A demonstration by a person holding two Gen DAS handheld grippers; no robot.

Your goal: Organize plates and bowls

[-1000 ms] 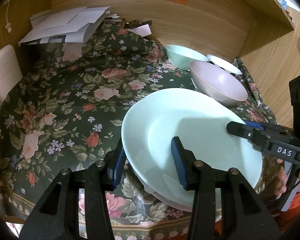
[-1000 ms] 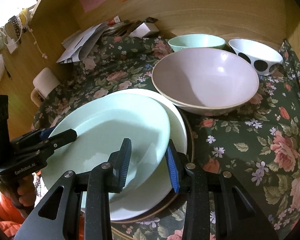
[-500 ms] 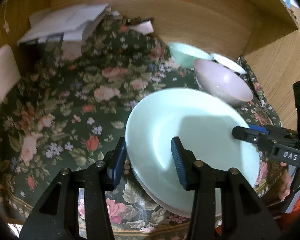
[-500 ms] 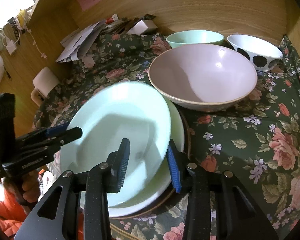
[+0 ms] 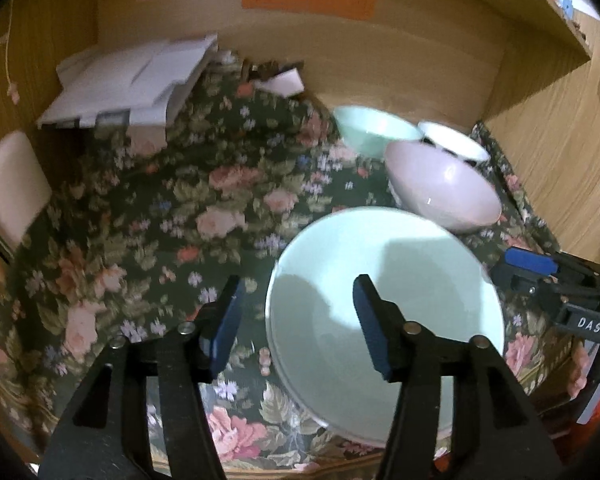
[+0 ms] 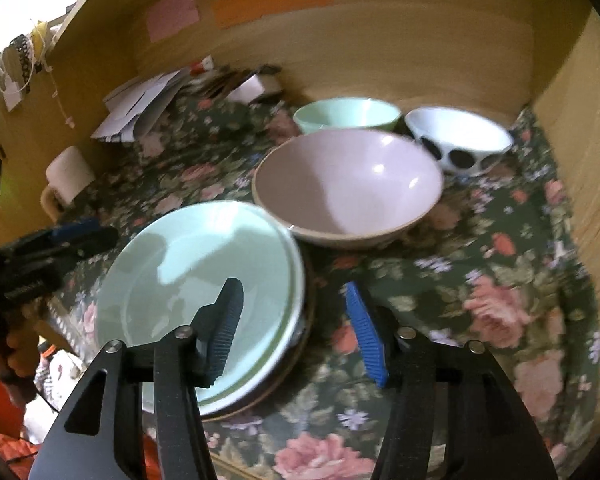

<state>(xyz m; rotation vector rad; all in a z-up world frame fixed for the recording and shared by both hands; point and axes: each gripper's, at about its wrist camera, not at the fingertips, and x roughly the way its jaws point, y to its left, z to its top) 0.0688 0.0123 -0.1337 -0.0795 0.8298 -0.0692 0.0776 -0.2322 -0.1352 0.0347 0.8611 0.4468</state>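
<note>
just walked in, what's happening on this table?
A person with two handheld grippers is sorting dishes on a floral tablecloth. The mint plate lies on top of a stack of plates. Both the left gripper and right gripper are open and hold nothing. Behind the stack stand a pink bowl, a mint bowl and a white bowl with black dots, not yet nested.
</note>
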